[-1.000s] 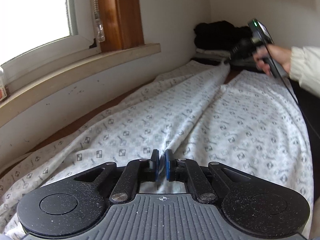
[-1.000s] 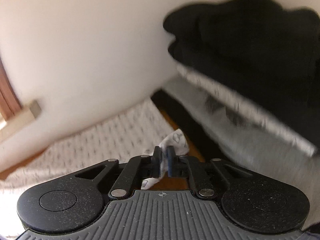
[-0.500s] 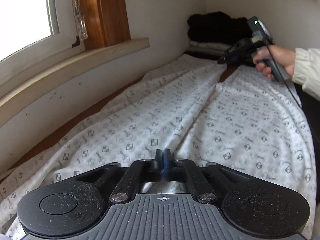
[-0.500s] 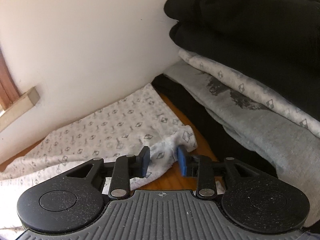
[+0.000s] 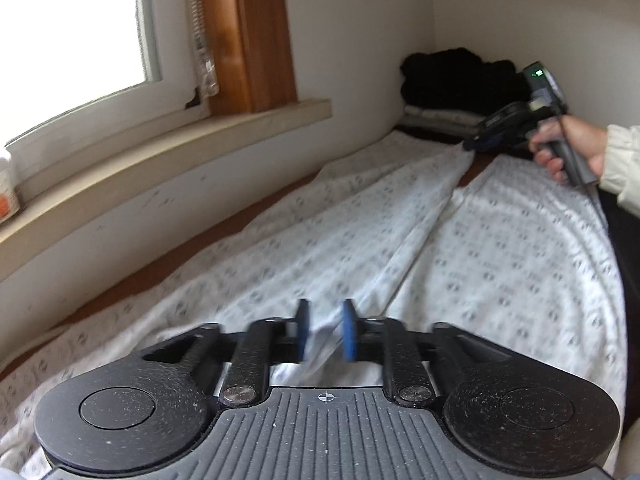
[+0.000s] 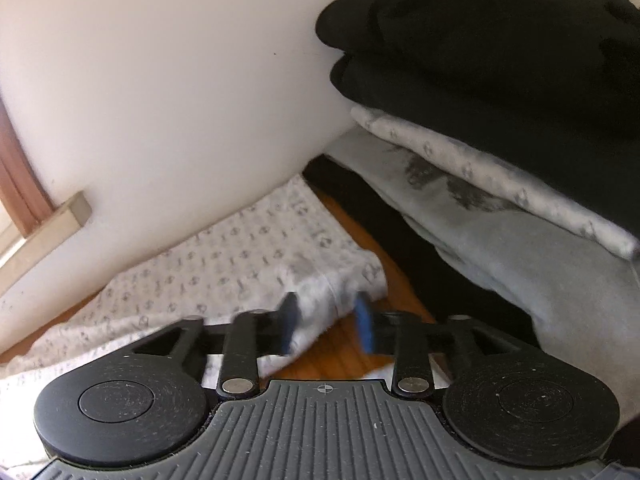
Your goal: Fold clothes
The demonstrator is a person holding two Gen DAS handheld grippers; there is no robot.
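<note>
Left wrist view showed the left gripper (image 5: 326, 336) spread over the patterned cloth (image 5: 500, 264). The right gripper (image 6: 328, 322) was spread too, holding nothing. The loose cloth could bunch up if bumped.

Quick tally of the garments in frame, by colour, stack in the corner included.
Black: 3, two bulky ones on top of the stack and a flat one at its bottom.
White patterned: 2, the spread garment and a folded one in the stack.
Grey: 1, a folded one in the stack.
Total: 6, as far as the layers show.
</note>
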